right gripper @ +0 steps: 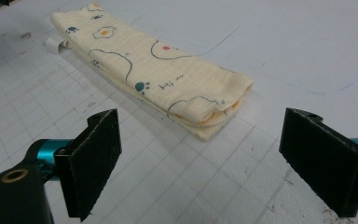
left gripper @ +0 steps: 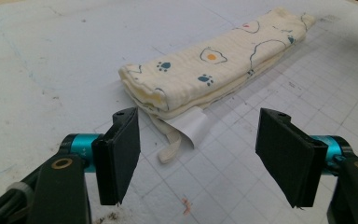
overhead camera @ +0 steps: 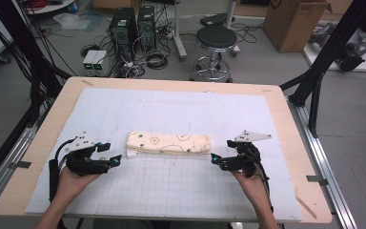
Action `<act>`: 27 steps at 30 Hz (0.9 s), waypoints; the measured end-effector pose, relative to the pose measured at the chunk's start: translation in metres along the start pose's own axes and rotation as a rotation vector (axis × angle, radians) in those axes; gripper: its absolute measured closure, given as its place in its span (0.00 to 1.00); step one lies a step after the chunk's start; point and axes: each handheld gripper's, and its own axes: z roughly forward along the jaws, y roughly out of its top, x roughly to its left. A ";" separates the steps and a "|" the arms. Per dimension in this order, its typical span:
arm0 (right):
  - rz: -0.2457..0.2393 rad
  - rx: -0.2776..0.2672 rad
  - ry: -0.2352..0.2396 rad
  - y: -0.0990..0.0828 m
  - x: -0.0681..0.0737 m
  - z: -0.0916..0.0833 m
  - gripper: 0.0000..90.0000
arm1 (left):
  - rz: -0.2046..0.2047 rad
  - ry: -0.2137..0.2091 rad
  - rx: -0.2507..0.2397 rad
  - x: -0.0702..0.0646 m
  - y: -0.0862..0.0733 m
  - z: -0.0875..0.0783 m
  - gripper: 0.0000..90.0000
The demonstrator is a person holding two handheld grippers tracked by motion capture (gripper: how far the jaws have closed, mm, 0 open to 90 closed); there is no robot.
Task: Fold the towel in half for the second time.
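Observation:
A folded cream cloth (overhead camera: 168,143) printed with paw marks and eggs lies as a long strip across the middle of the white gridded mat (overhead camera: 171,191). Its left end (left gripper: 168,88) shows a white tag and a loop sticking out. My left gripper (overhead camera: 116,160) rests just left of that end, open, nothing between its pads (left gripper: 121,158). At the other end my right gripper (overhead camera: 215,159) is open too, its jaws wide apart just short of the cloth's right end (right gripper: 214,114). Neither gripper touches the cloth.
The mat lies on a wooden table (overhead camera: 286,124) with its edges all round. Beyond the far edge stand a black stool (overhead camera: 215,40), computer towers (overhead camera: 124,26) with loose cables and a cardboard box (overhead camera: 293,21). Black frame legs (overhead camera: 324,52) rise at both sides.

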 end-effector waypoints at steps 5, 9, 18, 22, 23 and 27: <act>-0.003 -0.004 -0.004 -0.009 0.001 -0.004 0.13 | 0.010 0.003 0.004 -0.002 -0.006 -0.004 0.34; 0.000 -0.003 -0.014 -0.016 0.001 -0.009 0.13 | 0.006 0.004 -0.005 -0.004 -0.009 -0.008 0.34; -0.001 -0.016 -0.039 -0.027 0.003 -0.021 0.13 | 0.018 0.014 -0.010 -0.008 -0.017 -0.016 0.33; -0.004 -0.016 -0.041 -0.032 0.004 -0.024 0.13 | 0.031 0.021 -0.011 -0.011 -0.021 -0.021 0.33; -0.003 -0.014 -0.046 -0.033 0.004 -0.024 0.13 | 0.033 0.023 -0.009 -0.011 -0.022 -0.022 0.33; -0.014 -0.011 -0.052 -0.037 0.007 -0.027 0.13 | 0.032 0.030 -0.009 -0.011 -0.024 -0.026 0.33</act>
